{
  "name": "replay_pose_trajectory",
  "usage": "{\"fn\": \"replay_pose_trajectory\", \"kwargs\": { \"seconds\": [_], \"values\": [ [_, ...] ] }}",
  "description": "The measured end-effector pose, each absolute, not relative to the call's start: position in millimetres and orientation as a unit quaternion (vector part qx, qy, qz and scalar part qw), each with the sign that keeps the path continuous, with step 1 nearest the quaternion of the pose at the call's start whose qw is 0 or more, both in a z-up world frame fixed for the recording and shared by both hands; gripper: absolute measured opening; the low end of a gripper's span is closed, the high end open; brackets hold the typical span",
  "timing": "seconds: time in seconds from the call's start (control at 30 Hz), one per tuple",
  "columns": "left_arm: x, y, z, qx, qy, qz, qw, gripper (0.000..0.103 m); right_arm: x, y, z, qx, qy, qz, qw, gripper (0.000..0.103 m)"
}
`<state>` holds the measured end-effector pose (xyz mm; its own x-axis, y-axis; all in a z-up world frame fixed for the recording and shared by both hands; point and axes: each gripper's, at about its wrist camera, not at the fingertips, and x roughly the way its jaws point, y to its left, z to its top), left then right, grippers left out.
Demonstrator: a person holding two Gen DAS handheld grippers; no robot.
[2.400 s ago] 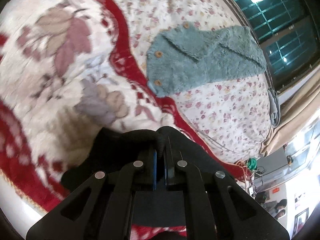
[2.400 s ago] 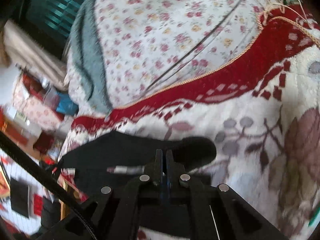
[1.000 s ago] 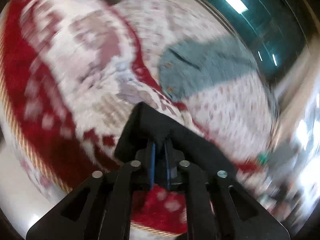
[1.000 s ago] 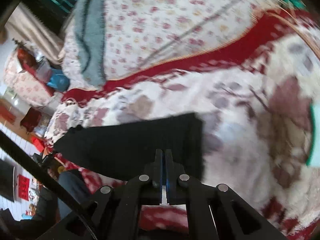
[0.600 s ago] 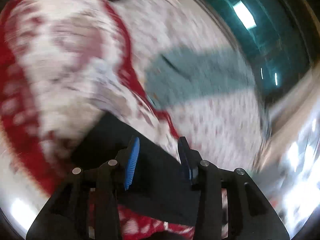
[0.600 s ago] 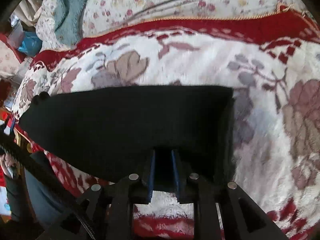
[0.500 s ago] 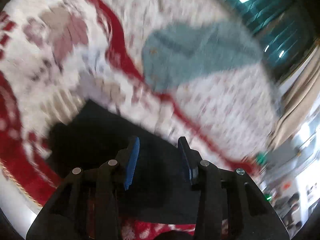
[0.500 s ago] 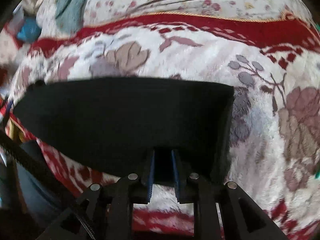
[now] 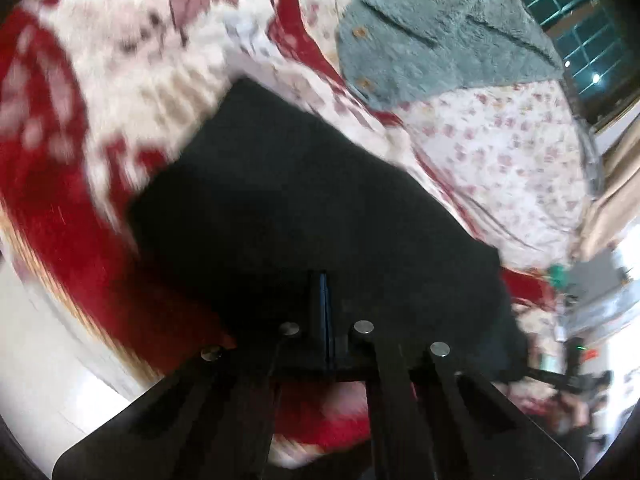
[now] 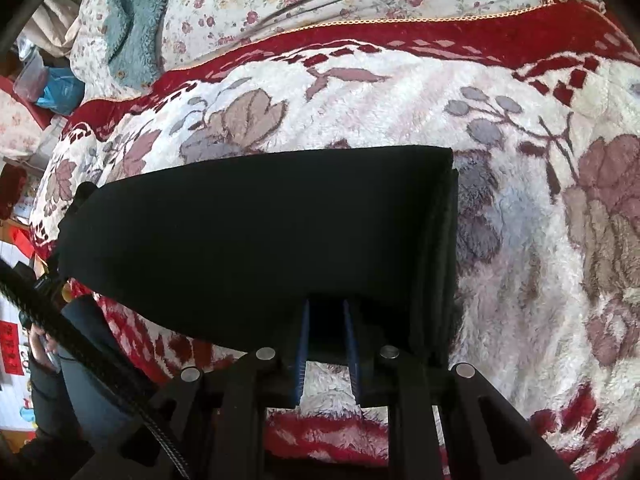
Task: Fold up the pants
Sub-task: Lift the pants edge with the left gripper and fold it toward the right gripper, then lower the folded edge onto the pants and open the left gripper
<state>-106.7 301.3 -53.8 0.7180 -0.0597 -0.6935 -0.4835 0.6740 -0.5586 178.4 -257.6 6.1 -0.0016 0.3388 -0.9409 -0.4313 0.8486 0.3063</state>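
While the black pants (image 10: 256,232) lie folded flat on the red-and-cream floral blanket (image 10: 400,96) of a bed, both grippers hang at their near edge. The left gripper (image 9: 322,308) has just been closing and its jaws are now pressed together; whether any cloth is caught between them cannot be told, since the fingers are dark against the dark fabric. The right gripper (image 10: 325,332) stands with its blue-padded jaws slightly spread, the pants' hem lying between them and, as far as can be seen, not pinched. Beyond the pants the blanket's red border gives way to a small-flowered quilt (image 9: 516,152), and on that quilt rests a fuzzy teal garment (image 9: 432,52) with wooden buttons. No container shows clearly; the room's edge is blurred clutter.
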Motion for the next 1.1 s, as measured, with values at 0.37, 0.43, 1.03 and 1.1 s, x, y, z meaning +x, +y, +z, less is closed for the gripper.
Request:
{"fn": "replay_pose_trajectory", "kwargs": {
  "seconds": [0.37,0.43,1.03,1.1],
  "values": [
    [-65,324,-45,-0.286,0.397,0.222,0.843,0.003,182,-272,6,0.022,0.652,0.271,0.708,0.016],
    [-59,319,-33,-0.289,0.400,0.241,0.836,0.002,182,-276,7,0.039,0.649,0.272,0.710,0.016],
    [123,194,-48,-0.243,0.497,0.011,0.833,0.005,186,-284,1,0.080,0.653,0.268,0.704,0.016],
    [130,198,-55,-0.256,0.502,0.021,0.826,0.005,185,-284,2,0.082,0.653,0.267,0.704,0.016]
  ]
}}
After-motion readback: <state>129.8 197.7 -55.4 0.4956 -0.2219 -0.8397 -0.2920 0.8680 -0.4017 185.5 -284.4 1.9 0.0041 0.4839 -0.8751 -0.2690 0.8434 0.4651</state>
